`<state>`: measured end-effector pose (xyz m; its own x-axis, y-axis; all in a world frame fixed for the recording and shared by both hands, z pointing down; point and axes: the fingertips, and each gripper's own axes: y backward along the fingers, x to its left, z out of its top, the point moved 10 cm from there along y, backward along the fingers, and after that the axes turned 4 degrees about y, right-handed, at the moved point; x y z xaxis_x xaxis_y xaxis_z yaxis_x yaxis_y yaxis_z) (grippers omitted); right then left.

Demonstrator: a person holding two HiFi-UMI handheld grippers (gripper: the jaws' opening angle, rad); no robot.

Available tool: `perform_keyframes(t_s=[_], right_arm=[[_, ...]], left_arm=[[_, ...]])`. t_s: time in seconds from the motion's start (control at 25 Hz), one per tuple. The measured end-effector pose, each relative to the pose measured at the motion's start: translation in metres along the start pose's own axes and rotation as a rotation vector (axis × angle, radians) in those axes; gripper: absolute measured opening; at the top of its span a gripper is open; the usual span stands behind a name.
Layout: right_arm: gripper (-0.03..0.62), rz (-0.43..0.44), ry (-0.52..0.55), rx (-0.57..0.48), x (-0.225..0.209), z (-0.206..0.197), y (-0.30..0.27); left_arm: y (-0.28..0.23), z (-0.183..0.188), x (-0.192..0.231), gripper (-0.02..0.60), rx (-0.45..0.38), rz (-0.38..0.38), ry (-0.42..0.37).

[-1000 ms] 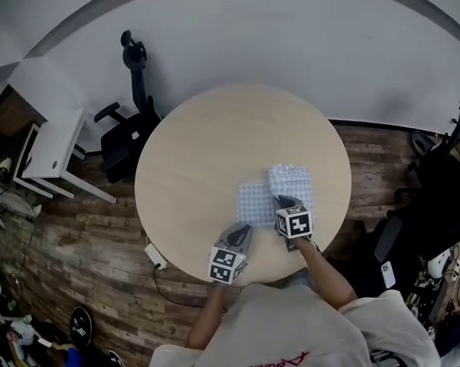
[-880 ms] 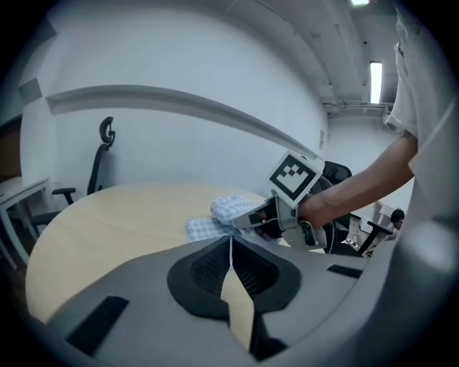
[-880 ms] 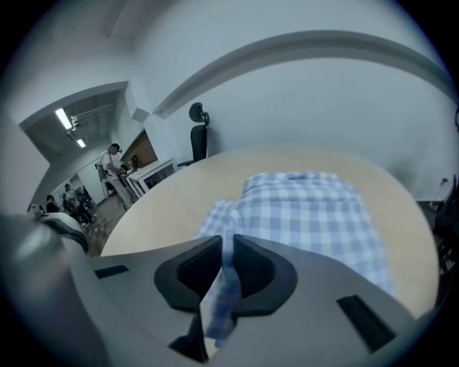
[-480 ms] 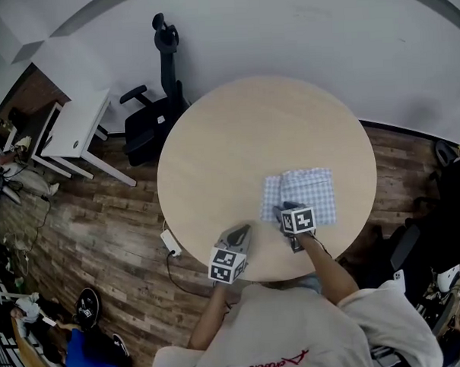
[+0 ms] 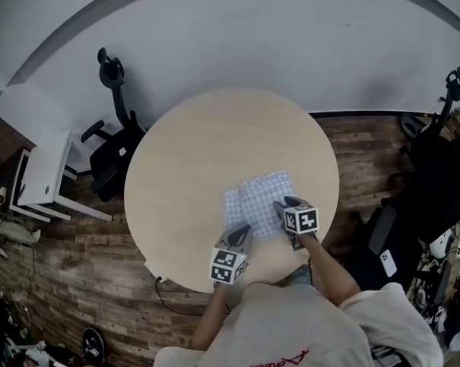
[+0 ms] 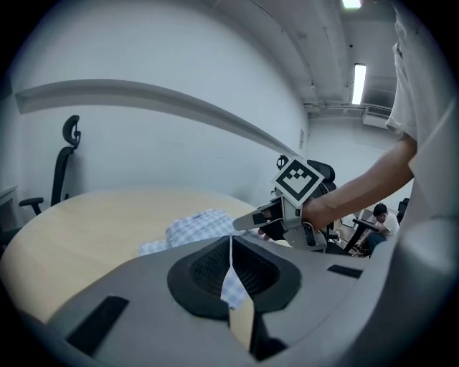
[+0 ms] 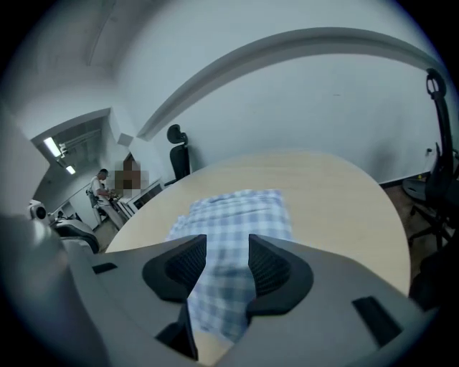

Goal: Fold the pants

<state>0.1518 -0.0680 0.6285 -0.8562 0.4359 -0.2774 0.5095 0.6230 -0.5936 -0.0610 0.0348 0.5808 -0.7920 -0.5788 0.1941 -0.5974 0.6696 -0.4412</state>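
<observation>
The folded checked pants (image 5: 255,204) lie on the round tabletop (image 5: 191,154). The right gripper (image 5: 286,205) has just been opening its jaws, wide over the cloth without pressing it. The left gripper (image 5: 242,232) is closed at the pants' near edge.

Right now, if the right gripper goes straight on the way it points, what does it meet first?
The checked pants: the right gripper, whose jaws have just been opening, has that cloth in line between them, not gripped. Depth is unclear, but the table lies under it.
</observation>
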Motion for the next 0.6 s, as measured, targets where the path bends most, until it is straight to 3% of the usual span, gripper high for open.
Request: perform_keyframes(t_s=[0.24,0.44,0.6], right_arm=[[0.19,-0.066,-0.082,0.064,-0.062,-0.02,0.019],[0.18,0.032,-0.177,0.111,-0.075,-0.031,0.007],[0.067,0.074,-0.174,0.12,-0.075,-0.029,0.003]], left_arm=[[-0.036,0.013,-0.023,0.037,0.009,-0.03,-0.017],[-0.043,0.017,-0.026,0.037,0.011,0.009,-0.008],[-0.044,0.021,-0.026,0.037,0.019,0.035,-0.001]])
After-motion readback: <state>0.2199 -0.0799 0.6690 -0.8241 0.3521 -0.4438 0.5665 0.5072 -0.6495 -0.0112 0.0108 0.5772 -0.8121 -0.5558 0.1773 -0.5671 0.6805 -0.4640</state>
